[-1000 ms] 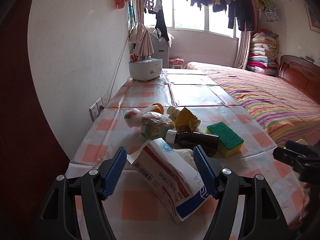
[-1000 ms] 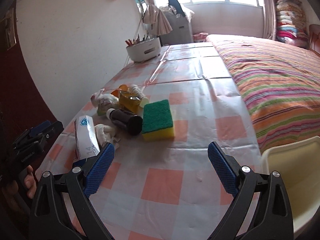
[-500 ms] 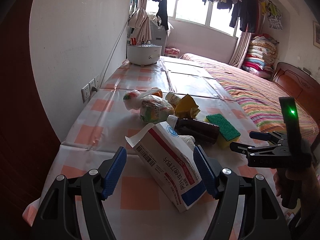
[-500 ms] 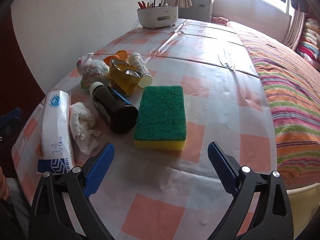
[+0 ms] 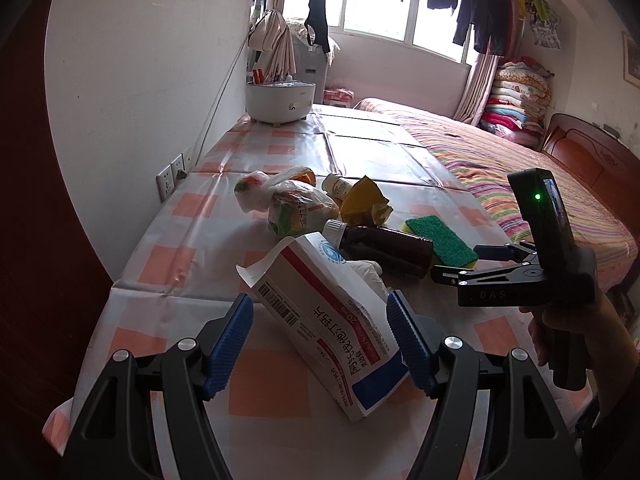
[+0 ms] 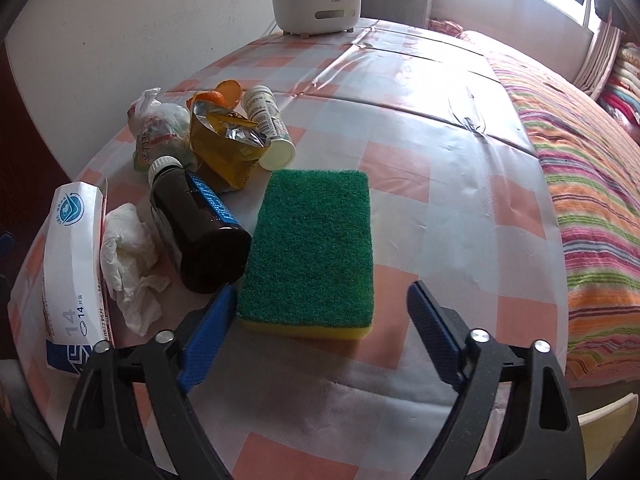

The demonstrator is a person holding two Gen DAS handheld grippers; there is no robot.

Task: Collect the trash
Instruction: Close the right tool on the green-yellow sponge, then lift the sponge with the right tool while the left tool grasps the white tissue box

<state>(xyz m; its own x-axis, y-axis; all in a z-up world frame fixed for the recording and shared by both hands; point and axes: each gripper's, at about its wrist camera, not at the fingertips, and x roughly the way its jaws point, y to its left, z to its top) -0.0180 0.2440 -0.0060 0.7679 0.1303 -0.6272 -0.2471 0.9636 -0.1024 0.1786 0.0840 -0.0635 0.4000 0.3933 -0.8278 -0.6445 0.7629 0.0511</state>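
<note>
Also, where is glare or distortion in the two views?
Left wrist view: the window is blown out, and the wall edge bows from the fisheye. Right wrist view: sheen whitens the tablecloth behind the sponge, which stays sharp; the table curves like a dome.

Both tongs, left point(image 5: 320, 344) and right point(image 6: 318, 330), are matte black angular frames with round silver screws and ribbed blue pads; the right one carries an upright black block with a green light and embossed letters.
</note>
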